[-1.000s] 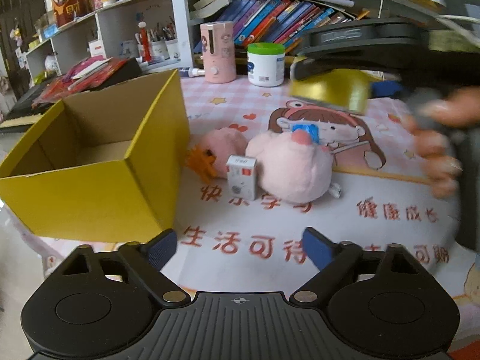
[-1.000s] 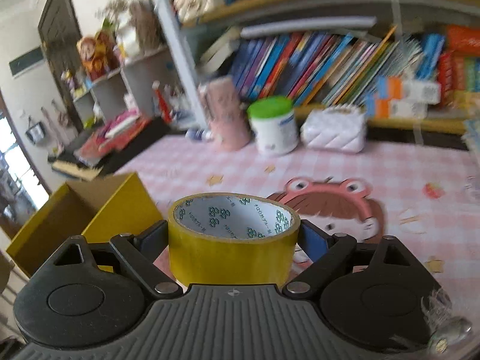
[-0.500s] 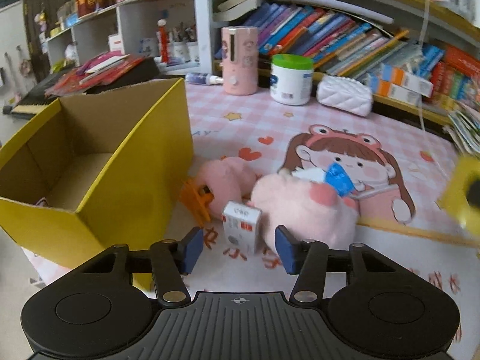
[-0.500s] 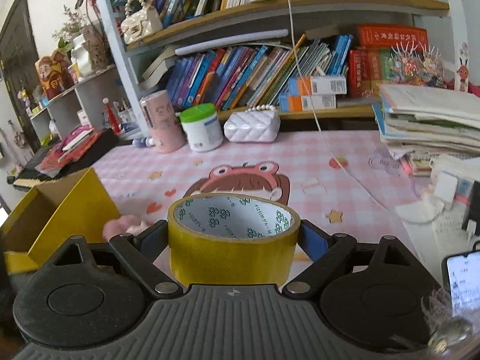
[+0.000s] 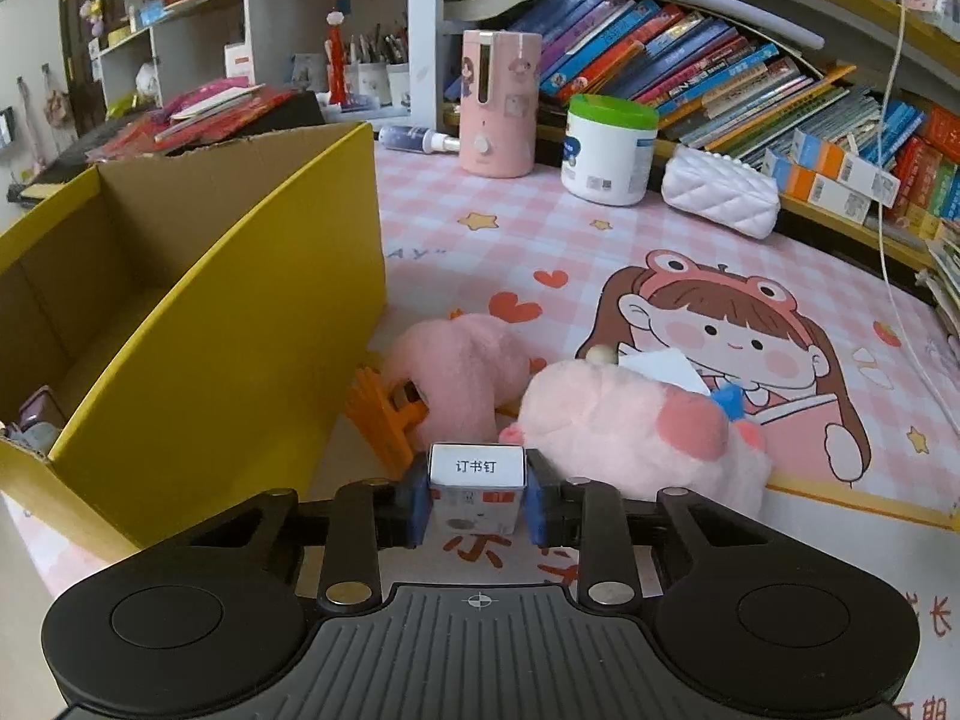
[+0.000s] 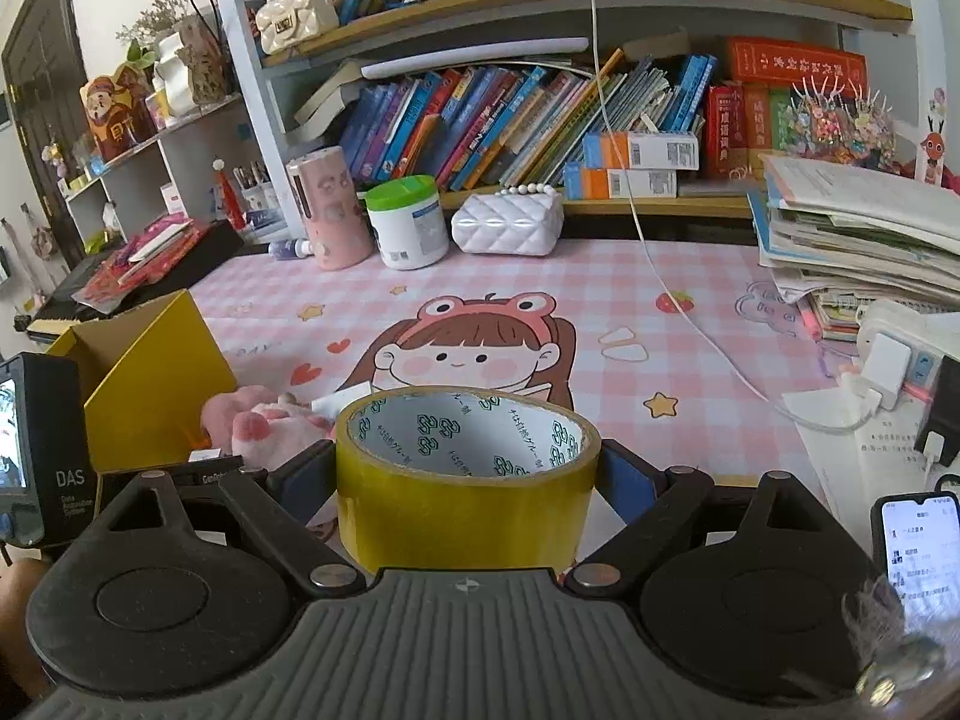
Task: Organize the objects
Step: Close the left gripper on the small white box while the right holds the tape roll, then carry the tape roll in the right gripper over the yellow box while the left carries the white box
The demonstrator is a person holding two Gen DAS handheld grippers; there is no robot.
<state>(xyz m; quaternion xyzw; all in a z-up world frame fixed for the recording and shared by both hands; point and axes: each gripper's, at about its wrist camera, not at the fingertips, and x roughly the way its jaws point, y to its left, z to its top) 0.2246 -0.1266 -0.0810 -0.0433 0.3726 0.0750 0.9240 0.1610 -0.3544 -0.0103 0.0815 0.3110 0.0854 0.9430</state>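
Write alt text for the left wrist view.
The left gripper has just closed its blue fingers on a small white staple box standing on a pink checked table mat. A pink plush toy lies just beyond, an open yellow cardboard box to the left.

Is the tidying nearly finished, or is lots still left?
Just started. The yellow box holds only a small item or two in one corner. In hand: the left tool has just closed on the little staple box, and the right tool grips the yellow tape roll. The pink plush toys and orange clip still wait.
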